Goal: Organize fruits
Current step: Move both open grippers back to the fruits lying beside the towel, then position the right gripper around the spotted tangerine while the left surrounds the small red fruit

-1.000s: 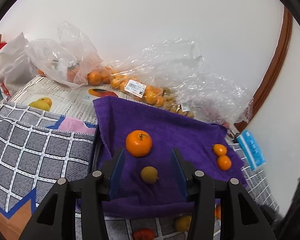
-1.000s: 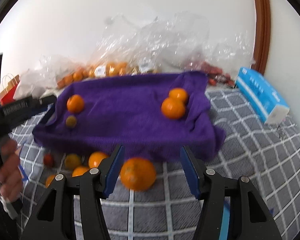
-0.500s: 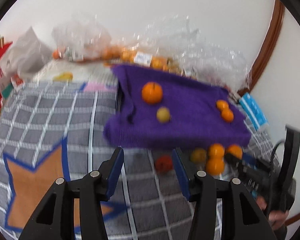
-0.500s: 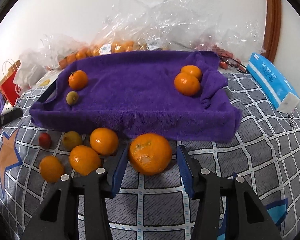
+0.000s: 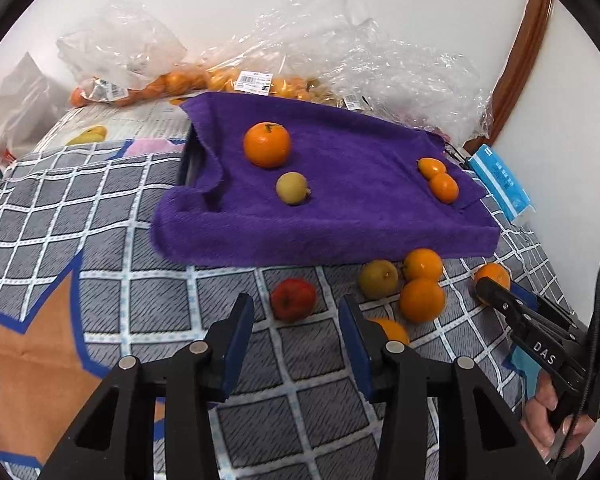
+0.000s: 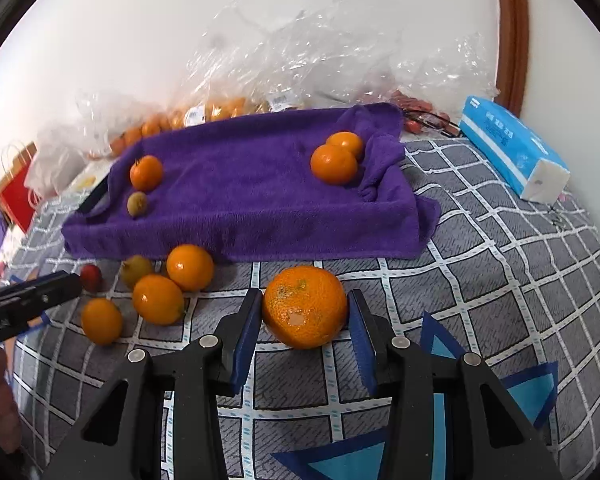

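Note:
A purple towel-covered tray holds an orange, a small yellow-green fruit and two oranges at its right end. In front of it on the checked cloth lie a red fruit, a yellow-green fruit and several oranges. My left gripper is open and empty, just short of the red fruit. My right gripper has its jaws around a large orange, touching its sides on the cloth. The right gripper also shows in the left wrist view.
Clear plastic bags of oranges lie behind the tray against the white wall. A blue tissue pack lies right of the tray. A red paper bag stands at the far left.
My left gripper has pulled back from over the tray down to the loose fruit in front. My right gripper has moved forward and its jaws have narrowed onto the large orange.

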### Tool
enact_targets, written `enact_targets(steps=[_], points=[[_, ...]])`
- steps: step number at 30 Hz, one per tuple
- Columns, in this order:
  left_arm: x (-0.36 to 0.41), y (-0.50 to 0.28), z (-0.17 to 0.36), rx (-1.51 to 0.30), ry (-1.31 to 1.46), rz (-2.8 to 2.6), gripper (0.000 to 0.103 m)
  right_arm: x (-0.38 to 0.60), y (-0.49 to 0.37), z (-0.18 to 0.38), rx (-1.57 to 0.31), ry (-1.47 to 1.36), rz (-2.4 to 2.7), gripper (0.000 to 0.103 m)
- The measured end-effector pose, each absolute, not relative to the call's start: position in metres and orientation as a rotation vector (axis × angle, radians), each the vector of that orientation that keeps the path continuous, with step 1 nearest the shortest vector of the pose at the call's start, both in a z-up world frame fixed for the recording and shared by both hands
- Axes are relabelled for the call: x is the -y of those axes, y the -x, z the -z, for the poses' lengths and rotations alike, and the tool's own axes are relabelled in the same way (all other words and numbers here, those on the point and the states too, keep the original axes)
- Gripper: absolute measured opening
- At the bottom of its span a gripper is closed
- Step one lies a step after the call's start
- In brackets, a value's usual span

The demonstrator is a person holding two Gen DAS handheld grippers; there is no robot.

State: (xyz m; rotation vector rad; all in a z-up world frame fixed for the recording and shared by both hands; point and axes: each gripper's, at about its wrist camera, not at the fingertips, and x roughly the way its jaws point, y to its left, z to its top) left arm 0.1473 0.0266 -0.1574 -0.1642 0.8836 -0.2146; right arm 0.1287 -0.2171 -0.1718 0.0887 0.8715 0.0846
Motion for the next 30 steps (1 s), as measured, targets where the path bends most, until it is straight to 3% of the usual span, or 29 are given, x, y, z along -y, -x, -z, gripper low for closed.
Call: enact_targets(steps=[11,30], points=[[-0.025,-0.152,0.170,-0.857,0.167,0.208,0.024,0.215,-0.129,0.172,-0.871,-0.092,-0.100,0.043],[-0.046,-0.139,0.158,-0.733,0.278,0.204,0.024,0.212,-0.131,0.175,-0.882,-0.064,-0.103,0.043]])
